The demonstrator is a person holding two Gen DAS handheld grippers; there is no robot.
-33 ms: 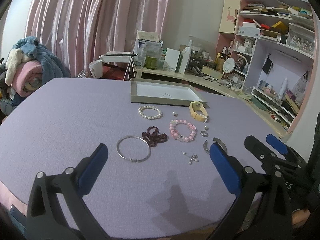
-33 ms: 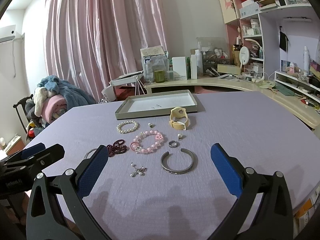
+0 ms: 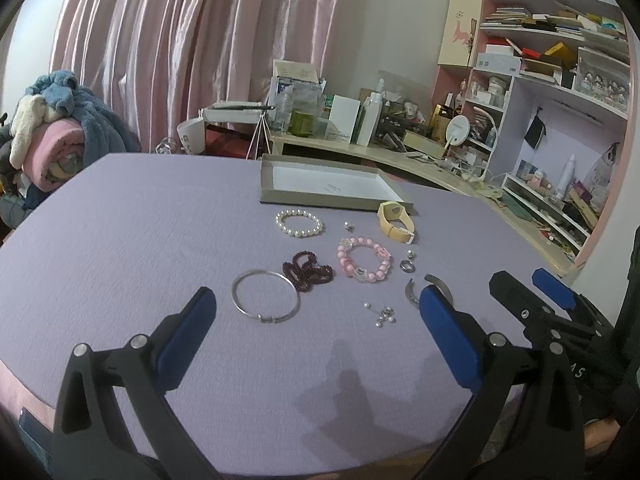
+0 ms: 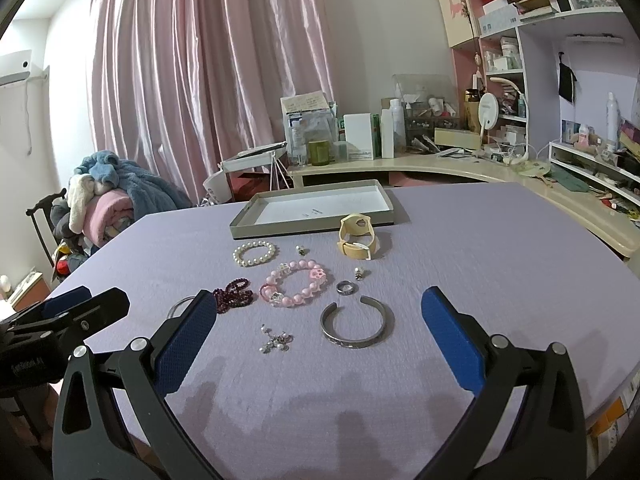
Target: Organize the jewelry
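Nothing has moved since the earlier frame.
Left gripper (image 3: 316, 316) and right gripper (image 4: 320, 320) hover wide, empty, above jewelry on the worktop (image 4: 480, 248).

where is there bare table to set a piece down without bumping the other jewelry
Bare cloth lies to the right of the open cuff and yellow watch, to the left of the thin bangle and pearl bracelet, and near both grippers. The tray floor looks bare. It is crowded between the tray and the cuff.

Left gripper (image 3: 316, 316): jaws wide apart, holding nothing, level above table.
Right gripper (image 4: 318, 316): jaws wide apart, holding nothing, beside the left.
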